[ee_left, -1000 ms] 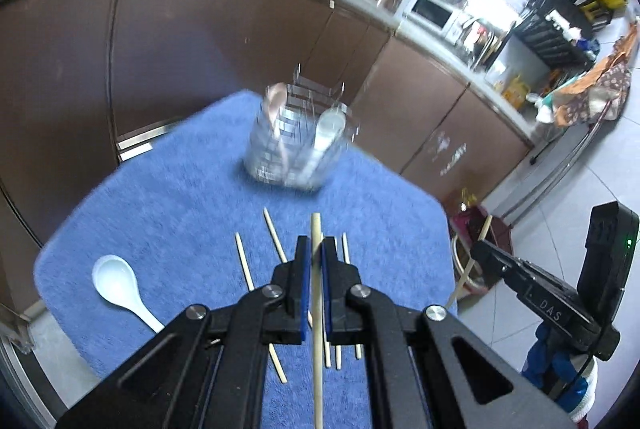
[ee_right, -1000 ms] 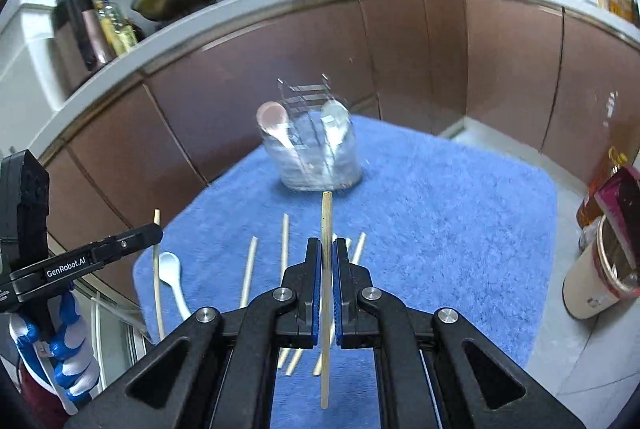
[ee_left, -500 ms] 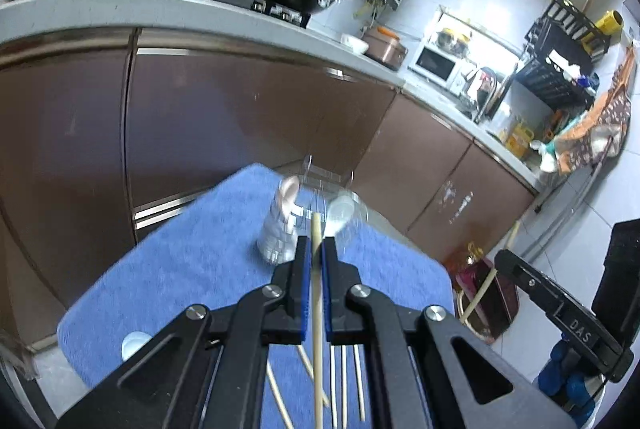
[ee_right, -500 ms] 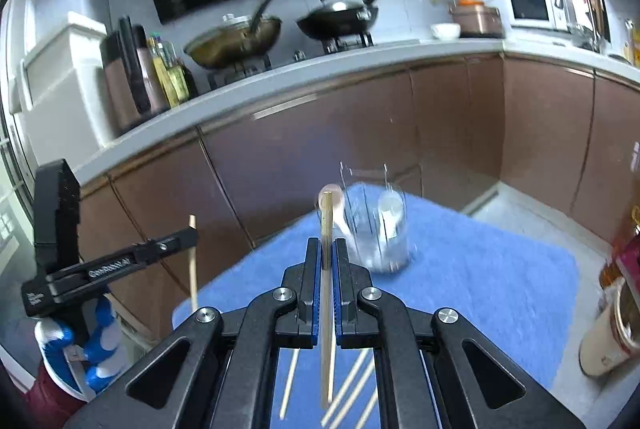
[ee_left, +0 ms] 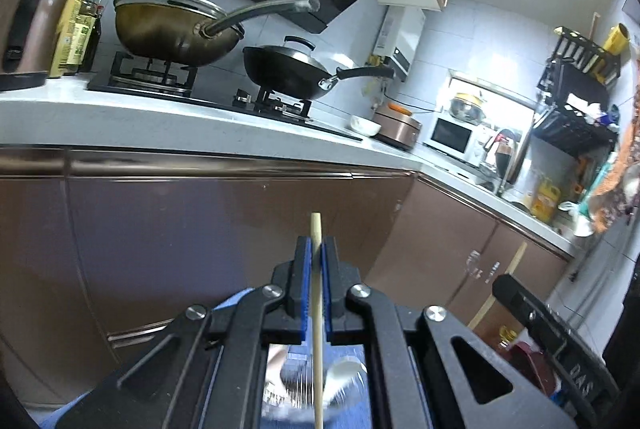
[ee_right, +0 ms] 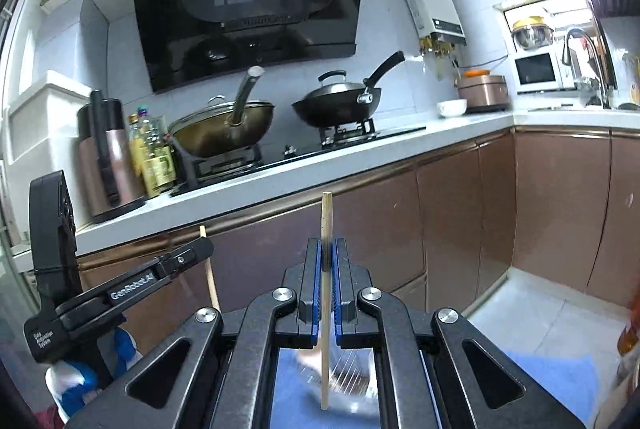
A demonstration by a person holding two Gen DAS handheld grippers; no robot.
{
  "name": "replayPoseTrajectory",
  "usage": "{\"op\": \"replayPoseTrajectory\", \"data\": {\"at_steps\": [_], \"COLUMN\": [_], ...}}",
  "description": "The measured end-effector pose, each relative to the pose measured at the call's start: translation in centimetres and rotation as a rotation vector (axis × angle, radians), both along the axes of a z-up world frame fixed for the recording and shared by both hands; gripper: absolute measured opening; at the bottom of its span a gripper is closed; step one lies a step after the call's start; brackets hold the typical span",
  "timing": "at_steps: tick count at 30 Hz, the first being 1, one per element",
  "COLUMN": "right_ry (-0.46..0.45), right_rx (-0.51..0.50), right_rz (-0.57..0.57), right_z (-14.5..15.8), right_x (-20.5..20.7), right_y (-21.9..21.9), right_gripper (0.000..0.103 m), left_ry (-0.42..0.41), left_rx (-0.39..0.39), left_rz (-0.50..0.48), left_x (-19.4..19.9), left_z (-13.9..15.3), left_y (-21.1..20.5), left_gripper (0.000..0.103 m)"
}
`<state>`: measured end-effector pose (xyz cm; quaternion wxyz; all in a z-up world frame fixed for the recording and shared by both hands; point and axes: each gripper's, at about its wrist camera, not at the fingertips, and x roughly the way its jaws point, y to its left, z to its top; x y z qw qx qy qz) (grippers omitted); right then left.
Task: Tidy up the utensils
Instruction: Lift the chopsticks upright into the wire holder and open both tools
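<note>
**Two chopsticks clamped upright**

At lower centre of the left wrist view, the left gripper (ee_left: pixel 315 257) pinches a slim, pale wooden chopstick (ee_left: pixel 317 329) between blue pads, long axis near vertical. The right gripper (ee_right: pixel 327 261) clamps a second chopstick (ee_right: pixel 325 309) likewise, above a blurred wire holder (ee_right: pixel 348 377). "GenRobot.AI" marks the left gripper's arm.

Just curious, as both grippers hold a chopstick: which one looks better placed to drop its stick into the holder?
Hard to say. Left gripper and right gripper each hold a chopstick above the utensil holder; neither is clearly closer.
</note>
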<state>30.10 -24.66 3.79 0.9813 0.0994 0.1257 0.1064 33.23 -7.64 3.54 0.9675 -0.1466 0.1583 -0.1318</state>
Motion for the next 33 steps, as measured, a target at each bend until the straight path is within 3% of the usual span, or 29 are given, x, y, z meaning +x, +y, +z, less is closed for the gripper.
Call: {"op": "replayPoseTrajectory", "data": {"at_steps": [7,13,19,27,33], "right_ry": [0.022,0.048,0.089,0.150,0.167], "right_rx": [-0.021,-0.054,-0.088,-0.109,-0.109], "right_rz": [-0.013,-0.024,-0.033,-0.040,-0.026], "right_z": [-4.3,-8.1,-11.1,-13.5,-13.8], "right_x": [5.0,7.0,7.4,7.0,6.9], "right_y": [0.2,0.7,1.3,1.2,1.0], "right_gripper": [0.005,0.005,0.005,0.006,0.006], "left_ry": [-0.013,-0.013,0.036,0.066,0.054], "left_rx": [0.034,0.013,-0.014,-0.049,-0.095], "left_rz": [0.078,0.099,0.089,0.042,0.012], "left_x": [5.8,7.9,8.7,8.2,7.0], "left_z": [-3.3,-6.7,-9.6,-9.7,-8.0], "left_y": [-2.1,-2.8,-2.7,-1.2,0.3], "left_gripper": [0.004,0.005,0.005,0.005,0.005]}}
